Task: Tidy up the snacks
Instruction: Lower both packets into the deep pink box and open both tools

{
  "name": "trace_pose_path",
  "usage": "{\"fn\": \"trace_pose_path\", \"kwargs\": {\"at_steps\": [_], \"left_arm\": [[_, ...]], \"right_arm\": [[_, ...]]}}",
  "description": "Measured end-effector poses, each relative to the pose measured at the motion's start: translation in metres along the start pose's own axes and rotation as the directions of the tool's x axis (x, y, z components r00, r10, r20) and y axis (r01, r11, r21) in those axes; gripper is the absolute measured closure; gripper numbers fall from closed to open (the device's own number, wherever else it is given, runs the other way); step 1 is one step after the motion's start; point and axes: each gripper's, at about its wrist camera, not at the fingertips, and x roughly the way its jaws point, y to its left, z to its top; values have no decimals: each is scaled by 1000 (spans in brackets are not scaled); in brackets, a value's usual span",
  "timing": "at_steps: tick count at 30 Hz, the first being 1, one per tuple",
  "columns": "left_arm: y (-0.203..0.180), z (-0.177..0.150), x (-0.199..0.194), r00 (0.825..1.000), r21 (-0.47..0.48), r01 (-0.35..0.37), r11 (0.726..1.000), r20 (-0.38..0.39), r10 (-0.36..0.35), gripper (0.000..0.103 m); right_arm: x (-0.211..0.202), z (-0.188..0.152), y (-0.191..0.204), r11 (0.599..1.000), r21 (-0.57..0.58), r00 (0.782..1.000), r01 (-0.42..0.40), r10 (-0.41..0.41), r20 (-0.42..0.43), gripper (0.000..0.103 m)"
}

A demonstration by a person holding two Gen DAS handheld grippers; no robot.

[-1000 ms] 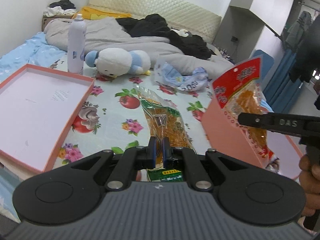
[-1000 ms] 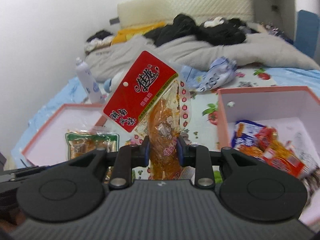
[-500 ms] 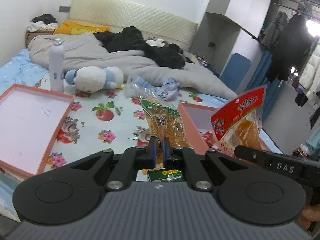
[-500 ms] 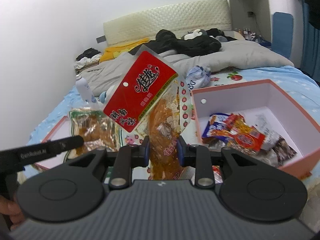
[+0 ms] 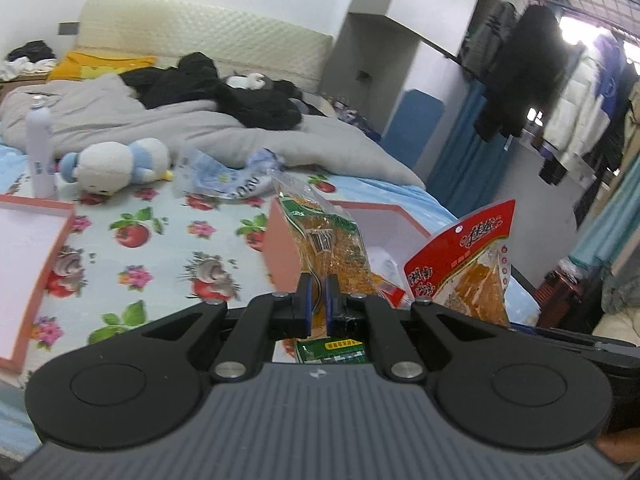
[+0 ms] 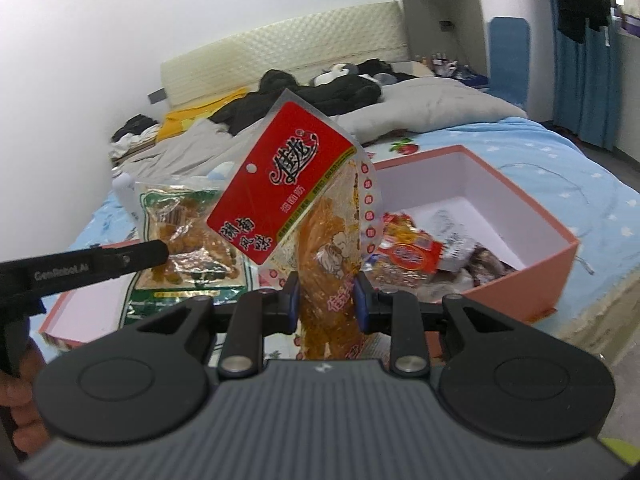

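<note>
1. The pink box (image 6: 520, 280) at 3 o'clock of the right gripper (image 6: 326, 300) holds several snack packets (image 6: 408, 256); their exact count is hard to tell.
2. A shallow pink lid (image 5: 24, 264) lies at 9 o'clock, seemingly bare.
3. The right gripper pinches one red-labelled packet (image 6: 316, 216).
4. The left gripper (image 5: 316, 304), pressed nearly together, pinches one green-edged packet (image 5: 332, 244).
5. One bottle (image 5: 39, 152) and one plush toy (image 5: 116, 164) lie on the bed.

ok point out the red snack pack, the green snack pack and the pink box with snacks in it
red snack pack (image 6: 280, 184), right wrist view, on its red label
green snack pack (image 5: 332, 240), left wrist view, on its clear middle
pink box (image 6: 528, 276), right wrist view, on its near wall
</note>
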Motion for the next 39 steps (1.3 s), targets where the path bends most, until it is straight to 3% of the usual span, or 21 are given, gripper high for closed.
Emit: {"fn": "trace_pose_path", "kwargs": {"at_steps": [9,18,28,39], "left_arm": [[-21,14,52,998,21,39,999,-53,-38,96],[-30,49,148,993,28,38,999,-109,-35,96],[-20,76,256,983,35,1,999,-182,5,96],[-4,71,314,967,27,-19,999,-255,25,96]], "right_arm": [[20,8,-32,999,29,999,30,-30,-18,73],[80,41,-64,998,46,998,52,-51,-27,72],[166,57,-92,997,59,992,49,-42,-119,70],[212,53,-109,996,84,977,44,-25,-211,68]]}}
